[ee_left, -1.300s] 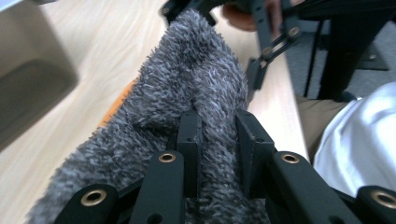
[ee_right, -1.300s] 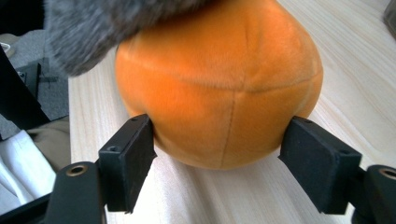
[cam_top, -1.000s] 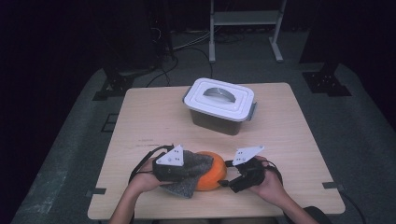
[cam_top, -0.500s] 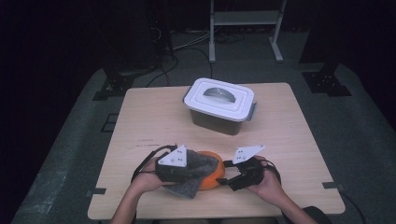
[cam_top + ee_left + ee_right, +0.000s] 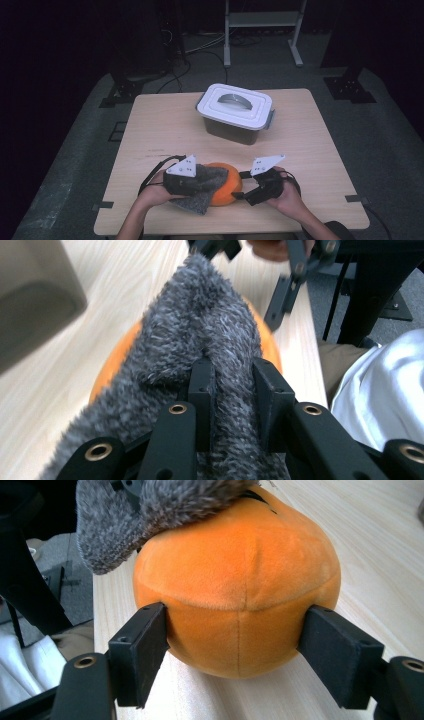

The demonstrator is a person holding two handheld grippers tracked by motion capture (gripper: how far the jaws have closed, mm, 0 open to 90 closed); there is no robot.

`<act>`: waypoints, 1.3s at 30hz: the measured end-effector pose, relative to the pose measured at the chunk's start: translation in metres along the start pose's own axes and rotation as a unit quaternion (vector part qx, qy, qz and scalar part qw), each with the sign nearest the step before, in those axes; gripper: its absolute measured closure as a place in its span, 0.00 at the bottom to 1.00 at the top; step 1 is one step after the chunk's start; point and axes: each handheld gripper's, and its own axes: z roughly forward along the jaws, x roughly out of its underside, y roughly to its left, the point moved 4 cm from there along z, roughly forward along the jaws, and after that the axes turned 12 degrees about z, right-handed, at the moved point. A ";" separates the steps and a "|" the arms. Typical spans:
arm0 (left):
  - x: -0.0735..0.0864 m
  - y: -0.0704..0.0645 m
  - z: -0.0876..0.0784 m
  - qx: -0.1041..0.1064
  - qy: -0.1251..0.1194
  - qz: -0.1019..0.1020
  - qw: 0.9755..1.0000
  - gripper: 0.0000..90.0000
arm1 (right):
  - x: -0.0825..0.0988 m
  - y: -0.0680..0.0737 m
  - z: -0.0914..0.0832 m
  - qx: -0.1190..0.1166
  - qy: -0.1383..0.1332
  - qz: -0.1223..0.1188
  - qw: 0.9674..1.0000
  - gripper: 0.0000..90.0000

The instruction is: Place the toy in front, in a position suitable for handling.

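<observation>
White-lidded box stands beyond orange plush.

Black hand-held gripper jaws — brass rivets, grey plate

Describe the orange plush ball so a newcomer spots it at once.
Start at the wooden table and move from the lidded white box to the near edge. The orange plush ball sits there, draped with a grey fuzzy cloth; nothing else is bright orange.

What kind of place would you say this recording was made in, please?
Probably a lab or studio set up for recording: a lone wooden table on grey flooring, dark surroundings, cables and a metal stand behind.
</observation>
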 end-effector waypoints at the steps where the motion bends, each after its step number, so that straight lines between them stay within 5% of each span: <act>1: -0.005 -0.001 0.001 0.000 -0.009 0.001 1.000 0.81 | 0.000 0.002 0.000 -0.001 0.000 -0.007 1.000 0.29; 6: -0.012 -0.003 0.008 0.002 0.000 0.009 1.000 0.81 | 0.000 0.009 0.002 0.004 0.004 -0.033 0.999 0.28; 10: -0.003 -0.005 0.011 0.043 -0.019 -0.024 0.999 0.81 | -0.001 0.004 -0.002 -0.008 -0.009 -0.012 1.000 0.28; 12: -0.004 -0.007 0.013 0.058 -0.023 -0.022 0.998 0.80 | -0.002 0.004 -0.003 -0.011 -0.013 -0.014 1.000 0.27; 16: -0.010 -0.005 0.010 0.033 -0.026 -0.010 0.999 0.80 | 0.000 0.007 0.000 -0.008 -0.005 -0.025 1.000 0.28; 19: -0.011 0.003 0.002 -0.014 -0.015 -0.010 1.000 0.81 | 0.001 0.010 0.001 -0.006 -0.002 -0.036 0.999 0.30; 22: -0.003 0.008 -0.001 -0.026 -0.003 -0.024 0.999 0.80 | 0.003 0.013 0.003 0.002 0.004 -0.058 0.998 0.30; 27: 0.011 0.008 0.003 0.006 -0.028 -0.063 0.998 0.80 | 0.000 0.009 0.000 -0.012 -0.006 -0.019 1.000 0.28; 29: 0.009 0.004 0.006 0.025 -0.031 -0.060 0.997 0.80 | -0.001 0.010 0.001 -0.020 -0.009 -0.011 1.000 0.24; 33: 0.004 -0.006 0.019 0.073 -0.026 -0.049 0.996 0.80 | 0.000 0.010 0.008 0.002 0.011 -0.031 0.999 0.22; 39: 0.000 -0.002 0.016 0.045 -0.014 -0.036 0.998 0.80 | 0.001 0.002 0.006 -0.005 0.012 -0.023 1.000 0.26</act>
